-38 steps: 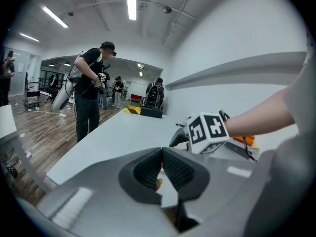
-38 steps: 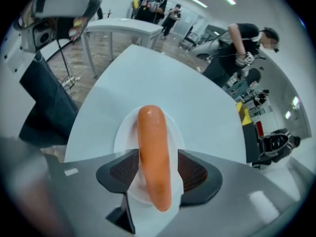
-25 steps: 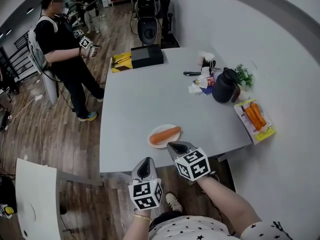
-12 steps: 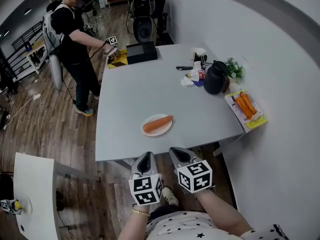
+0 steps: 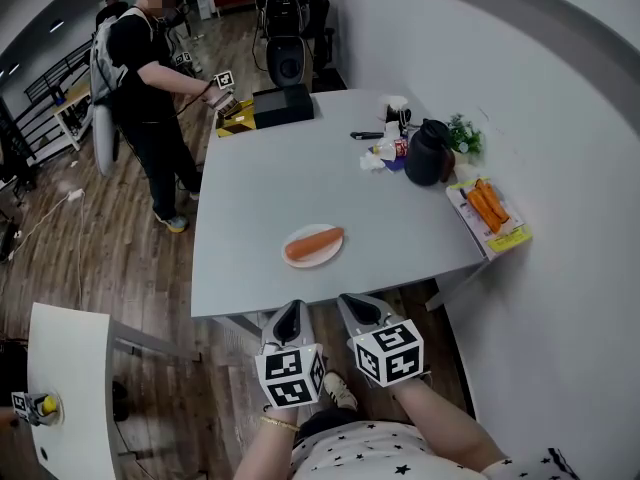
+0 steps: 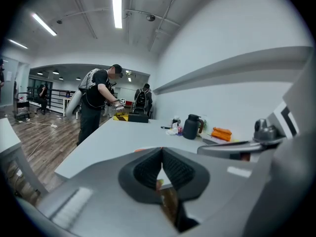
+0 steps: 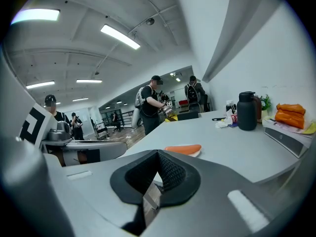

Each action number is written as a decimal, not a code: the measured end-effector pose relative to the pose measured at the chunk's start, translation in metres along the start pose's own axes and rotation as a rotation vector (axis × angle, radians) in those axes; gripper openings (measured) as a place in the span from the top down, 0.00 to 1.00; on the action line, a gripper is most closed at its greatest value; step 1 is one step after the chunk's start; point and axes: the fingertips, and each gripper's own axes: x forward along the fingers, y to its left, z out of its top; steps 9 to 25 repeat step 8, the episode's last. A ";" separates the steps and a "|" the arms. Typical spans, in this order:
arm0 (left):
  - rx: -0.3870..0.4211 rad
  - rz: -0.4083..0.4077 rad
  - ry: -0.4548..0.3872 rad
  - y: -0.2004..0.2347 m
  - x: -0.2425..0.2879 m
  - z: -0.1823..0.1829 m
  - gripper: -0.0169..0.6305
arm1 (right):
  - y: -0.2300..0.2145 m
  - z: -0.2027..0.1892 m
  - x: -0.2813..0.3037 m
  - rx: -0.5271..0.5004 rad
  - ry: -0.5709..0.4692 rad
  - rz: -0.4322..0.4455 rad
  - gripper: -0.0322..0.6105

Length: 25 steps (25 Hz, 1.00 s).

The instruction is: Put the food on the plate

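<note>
An orange sausage (image 5: 314, 243) lies on a small white plate (image 5: 330, 255) near the front edge of the grey table (image 5: 300, 178). Both grippers hang in front of that edge, off the table and side by side. My left gripper (image 5: 293, 310) is shut and empty; in its own view the jaws (image 6: 161, 151) meet, with a sliver of the sausage (image 6: 142, 150) just above them. My right gripper (image 5: 353, 302) is shut too, with nothing held. The right gripper view shows its closed jaws (image 7: 158, 154) with the sausage (image 7: 182, 149) and the plate (image 7: 196, 154) beyond them.
A black jug (image 5: 425, 154), tissues and small items stand at the table's far right. A tray of orange food (image 5: 487, 208) sits on the right ledge. A black box (image 5: 281, 105) lies at the far edge, where a person (image 5: 150, 58) stands. A white table (image 5: 60, 388) is at lower left.
The right gripper, earlier open around the sausage on the plate, has drawn back off the table and shut empty. The left gripper also pulled back. The person stepped up to the far edge.
</note>
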 end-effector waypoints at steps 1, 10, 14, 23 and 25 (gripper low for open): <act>0.002 -0.002 0.001 0.000 -0.001 0.000 0.96 | 0.001 0.001 -0.001 0.001 -0.001 0.000 0.95; -0.005 -0.005 -0.001 -0.001 -0.007 0.000 0.96 | 0.013 0.001 -0.007 -0.019 -0.006 0.007 0.95; -0.005 -0.005 -0.001 -0.001 -0.007 0.000 0.96 | 0.013 0.001 -0.007 -0.019 -0.006 0.007 0.95; -0.005 -0.005 -0.001 -0.001 -0.007 0.000 0.96 | 0.013 0.001 -0.007 -0.019 -0.006 0.007 0.95; -0.005 -0.005 -0.001 -0.001 -0.007 0.000 0.96 | 0.013 0.001 -0.007 -0.019 -0.006 0.007 0.95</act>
